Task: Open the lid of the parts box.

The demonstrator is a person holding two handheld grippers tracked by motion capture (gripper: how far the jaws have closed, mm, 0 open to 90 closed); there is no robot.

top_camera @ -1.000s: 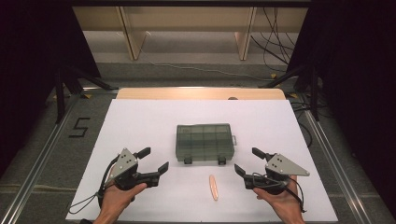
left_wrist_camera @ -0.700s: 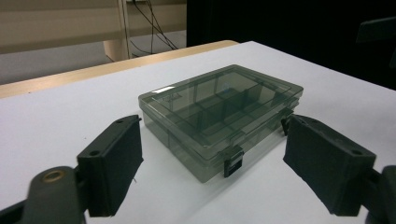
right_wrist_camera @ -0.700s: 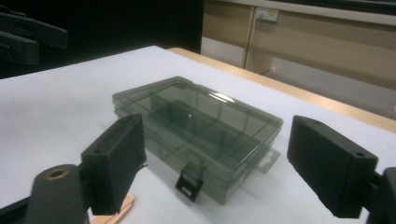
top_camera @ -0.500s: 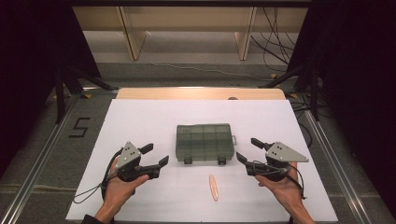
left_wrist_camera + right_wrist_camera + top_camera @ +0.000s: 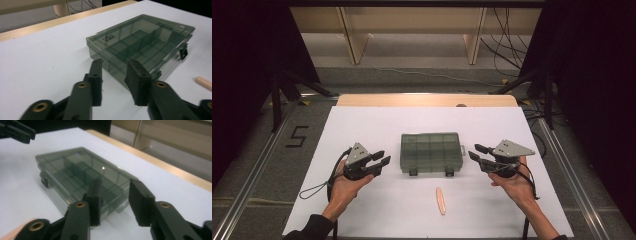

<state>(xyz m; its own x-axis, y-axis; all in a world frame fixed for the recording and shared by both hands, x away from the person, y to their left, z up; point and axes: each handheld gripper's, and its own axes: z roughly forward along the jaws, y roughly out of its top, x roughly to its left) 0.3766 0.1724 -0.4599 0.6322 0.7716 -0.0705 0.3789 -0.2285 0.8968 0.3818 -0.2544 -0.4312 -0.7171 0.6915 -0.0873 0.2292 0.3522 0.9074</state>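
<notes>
The left tongs (image 5: 381,161) hover just beside the left end of the box (image 5: 431,151), which lies shut in the middle of the white desk (image 5: 362,125) with its two latches facing the person. Their jaws have just been closing and now stand partly apart with nothing between them; in the left gripper view the box corner sits just past the tips. The box is smoky clear plastic with dividers inside, so it is probably light and slippery. A wooden stick (image 5: 440,200) lies nearer the person, well clear. The right tongs (image 5: 476,152) mirror the left ones at the box's right end, jaws likewise just narrowed, apart and empty. To lift well, both should meet the ends together, level, clamping evenly so the box doesn't twist.
</notes>
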